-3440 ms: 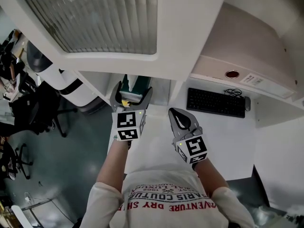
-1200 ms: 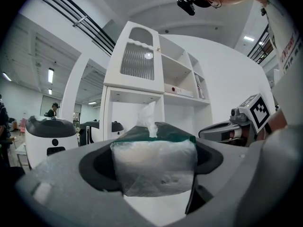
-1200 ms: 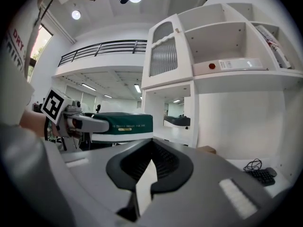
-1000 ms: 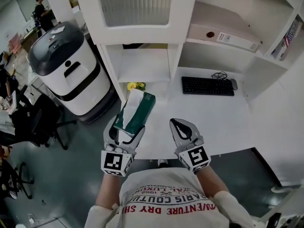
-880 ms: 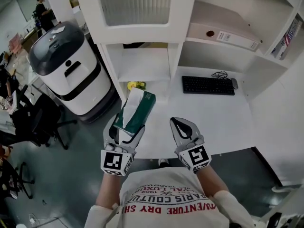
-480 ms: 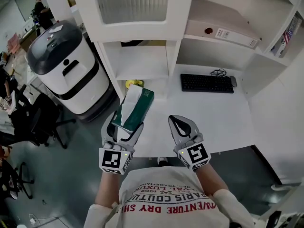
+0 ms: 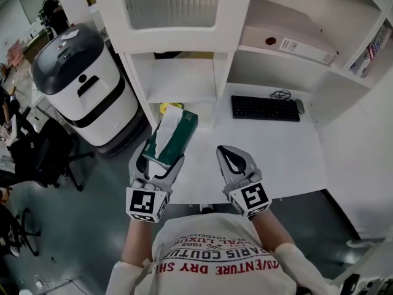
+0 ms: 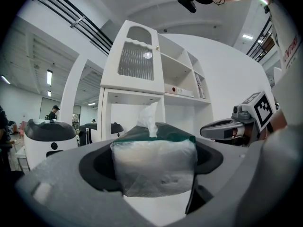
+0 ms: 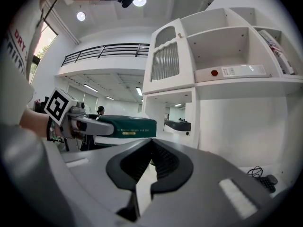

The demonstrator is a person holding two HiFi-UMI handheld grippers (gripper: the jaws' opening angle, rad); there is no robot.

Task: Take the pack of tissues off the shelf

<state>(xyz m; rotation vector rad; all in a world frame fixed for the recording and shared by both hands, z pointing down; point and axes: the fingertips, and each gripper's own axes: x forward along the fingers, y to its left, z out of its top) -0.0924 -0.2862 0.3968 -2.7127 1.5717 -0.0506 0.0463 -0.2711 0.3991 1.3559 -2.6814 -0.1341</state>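
The tissue pack (image 7: 175, 137) is dark green with a white tissue sticking out of its top. My left gripper (image 7: 159, 160) is shut on its near end and holds it in the air, clear of the white shelf (image 7: 184, 82), over the desk's left front corner. In the left gripper view the pack (image 8: 154, 167) fills the space between the jaws, which stand wide around it. My right gripper (image 7: 232, 160) hovers beside it over the desk, jaws closed and empty. The right gripper view shows those jaws (image 9: 152, 148) together, with the pack (image 9: 125, 126) off to the left.
A white desk (image 7: 276, 158) carries a black keyboard (image 7: 264, 108) at the back. Something yellow (image 7: 164, 107) lies under the shelf. A white binder (image 7: 288, 39) lies on an upper shelf. A white-and-black machine (image 7: 80, 85) stands left, office chairs (image 7: 49, 158) beyond it.
Earlier my left gripper was at the shelf opening with the pack; it has since drawn back with it. Over the last second both grippers have barely shifted.
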